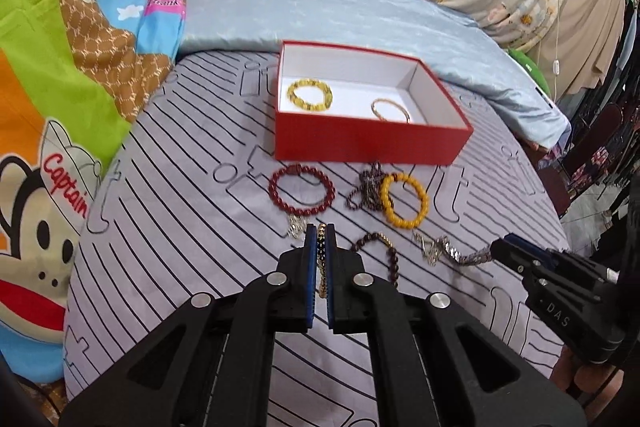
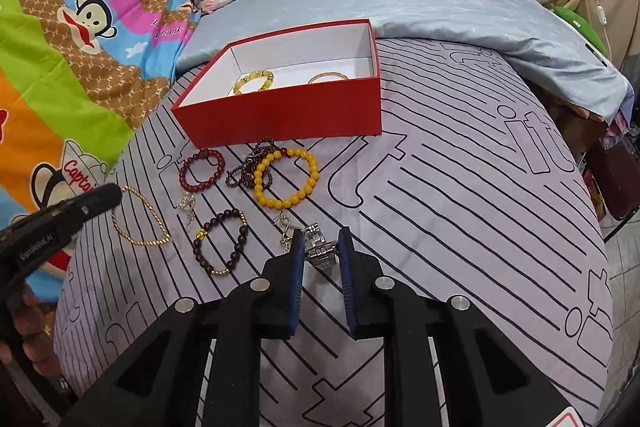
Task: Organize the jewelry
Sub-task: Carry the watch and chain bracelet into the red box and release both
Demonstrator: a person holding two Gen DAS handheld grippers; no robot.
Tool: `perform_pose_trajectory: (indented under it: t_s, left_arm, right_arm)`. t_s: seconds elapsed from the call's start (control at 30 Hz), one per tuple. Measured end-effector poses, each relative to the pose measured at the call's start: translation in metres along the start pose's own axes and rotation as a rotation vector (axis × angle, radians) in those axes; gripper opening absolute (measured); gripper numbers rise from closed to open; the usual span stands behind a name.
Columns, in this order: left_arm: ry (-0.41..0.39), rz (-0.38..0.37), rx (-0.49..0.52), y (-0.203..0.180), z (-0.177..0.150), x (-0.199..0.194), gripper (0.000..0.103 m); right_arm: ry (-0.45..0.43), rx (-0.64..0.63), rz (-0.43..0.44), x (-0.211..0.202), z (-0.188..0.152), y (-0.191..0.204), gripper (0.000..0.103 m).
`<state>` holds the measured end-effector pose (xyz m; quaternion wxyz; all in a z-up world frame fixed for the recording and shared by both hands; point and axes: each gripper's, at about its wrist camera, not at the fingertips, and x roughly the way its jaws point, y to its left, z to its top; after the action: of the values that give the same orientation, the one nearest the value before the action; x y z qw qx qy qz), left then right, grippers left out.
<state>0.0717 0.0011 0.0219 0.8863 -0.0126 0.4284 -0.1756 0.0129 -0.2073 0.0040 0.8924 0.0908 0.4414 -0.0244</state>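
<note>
1. The left hand-held gripper was clamped on a gold chain bracelet at the bed's near left.
2. The right hand-held gripper stood open around a silver watch band.
3. Between them and the red box lay a dark red bead bracelet, an orange bead bracelet and a tangled dark chain.
4. A yellow bracelet and a thin bangle lay inside the box.

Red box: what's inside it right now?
Inside the red box lie a yellow beaded bracelet and a thin gold bangle on the white floor. The near wall hides the front strip of floor.
</note>
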Motion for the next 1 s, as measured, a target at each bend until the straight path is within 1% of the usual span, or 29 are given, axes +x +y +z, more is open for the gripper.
perform_pose_trajectory:
  t_s: [0.3, 0.5, 0.63, 0.77, 0.9, 1.0]
  left_arm:
    - [-0.056, 0.022, -0.015, 0.012, 0.032, -0.009, 0.003]
    - [-0.079, 0.016, -0.009, 0.011, 0.056, -0.006, 0.003]
    - [-0.105, 0.017, 0.013, 0.005, 0.08, -0.001, 0.003]
    - [-0.119, 0.021, 0.028, 0.0, 0.105, 0.011, 0.003]
    - [-0.119, 0.02, 0.035, -0.006, 0.129, 0.032, 0.003]
    - [-0.102, 0.024, 0.037, -0.008, 0.14, 0.051, 0.003]
  right_arm:
    - [-0.039, 0.002, 0.007, -0.012, 0.014, -0.001, 0.017]
    - [-0.08, -0.002, 0.025, -0.022, 0.038, 0.0, 0.017]
    - [-0.12, -0.016, 0.032, -0.027, 0.064, 0.0, 0.017]
    - [-0.17, -0.042, 0.028, -0.027, 0.101, 0.004, 0.017]
    - [-0.202, -0.062, 0.022, -0.017, 0.136, 0.012, 0.017]
    - [-0.207, -0.065, 0.034, -0.003, 0.161, 0.017, 0.017]
